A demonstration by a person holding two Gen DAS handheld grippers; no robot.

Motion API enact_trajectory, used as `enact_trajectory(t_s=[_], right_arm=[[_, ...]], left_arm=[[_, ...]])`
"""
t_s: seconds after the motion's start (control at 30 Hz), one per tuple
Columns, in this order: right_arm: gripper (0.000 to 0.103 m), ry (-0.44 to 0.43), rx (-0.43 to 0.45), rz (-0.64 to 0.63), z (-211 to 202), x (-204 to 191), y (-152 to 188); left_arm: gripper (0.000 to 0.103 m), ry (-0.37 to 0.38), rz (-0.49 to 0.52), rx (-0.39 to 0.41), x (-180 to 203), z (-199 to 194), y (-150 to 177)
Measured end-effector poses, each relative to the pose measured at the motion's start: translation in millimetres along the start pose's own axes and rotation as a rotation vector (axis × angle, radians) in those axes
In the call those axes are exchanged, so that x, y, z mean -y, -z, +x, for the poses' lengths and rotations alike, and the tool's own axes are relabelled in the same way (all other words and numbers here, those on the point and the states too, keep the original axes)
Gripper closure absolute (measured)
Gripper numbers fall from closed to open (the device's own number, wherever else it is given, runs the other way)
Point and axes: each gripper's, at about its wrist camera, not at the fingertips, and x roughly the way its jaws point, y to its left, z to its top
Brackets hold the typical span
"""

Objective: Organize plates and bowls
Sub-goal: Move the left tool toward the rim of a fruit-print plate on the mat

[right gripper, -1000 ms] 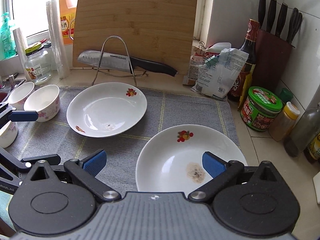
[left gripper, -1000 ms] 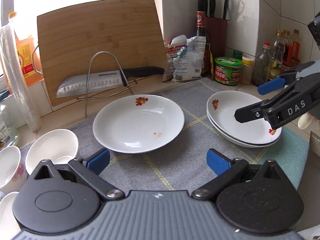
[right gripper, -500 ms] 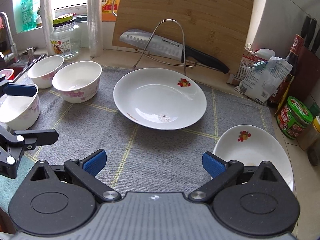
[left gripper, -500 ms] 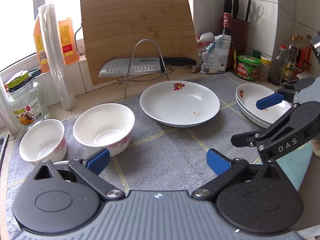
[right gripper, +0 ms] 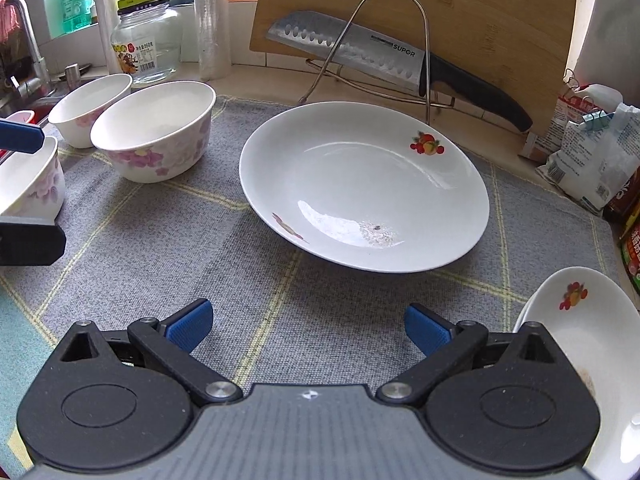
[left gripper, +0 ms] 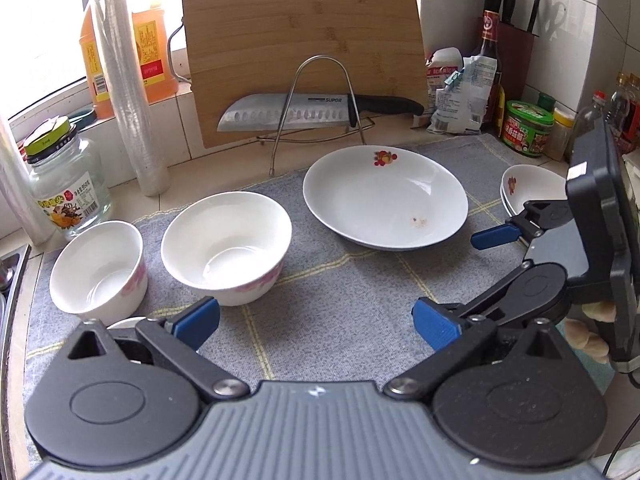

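Note:
A white plate with a fruit print [left gripper: 384,200] [right gripper: 364,188] lies on the grey mat [left gripper: 340,300]. Stacked plates [left gripper: 532,188] [right gripper: 588,344] sit at the right. Two white floral bowls [left gripper: 226,246] [left gripper: 98,266] stand at the left, also in the right wrist view [right gripper: 154,136] [right gripper: 90,106]; a third bowl [right gripper: 28,184] is at the far left there. My left gripper [left gripper: 316,320] is open and empty, over the mat in front of the bowls. My right gripper [right gripper: 306,324] is open and empty, in front of the single plate; it shows in the left wrist view [left gripper: 496,236].
A bamboo cutting board [left gripper: 304,40] leans at the back with a knife [left gripper: 320,112] on a wire rack [left gripper: 320,108]. A glass jar [left gripper: 64,188], film roll [left gripper: 132,88], oil bottle [left gripper: 148,36], bags, sauce bottles and knife block [left gripper: 516,40] line the wall. A sink tap [right gripper: 24,40] is at the left.
Both grippers have swung left: the bowls came into fuller view and the stacked plates slid to the right edge. Both stayed open and empty.

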Motion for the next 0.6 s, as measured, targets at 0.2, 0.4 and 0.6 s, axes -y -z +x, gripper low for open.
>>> enact_trajectory(t_s=[0.2, 0.4, 0.6], right_arm=[[0.0, -0.022, -0.002, 0.02, 10.2, 4.8, 2.2], [0.0, -0.013, 0.018, 0.026, 10.7, 4.9, 3.7], [0.0, -0.015, 0.035, 0.024, 12.2, 6.4, 3.0]], left_arm=[[0.001, 0.079, 0.091, -0.041, 7.3, 18.4, -29.8], [0.001, 0.181, 0.174, -0.091, 7.6, 51.2, -70.6], [0.001, 0.239, 0.184, -0.167, 4.1, 87.7, -111.4]])
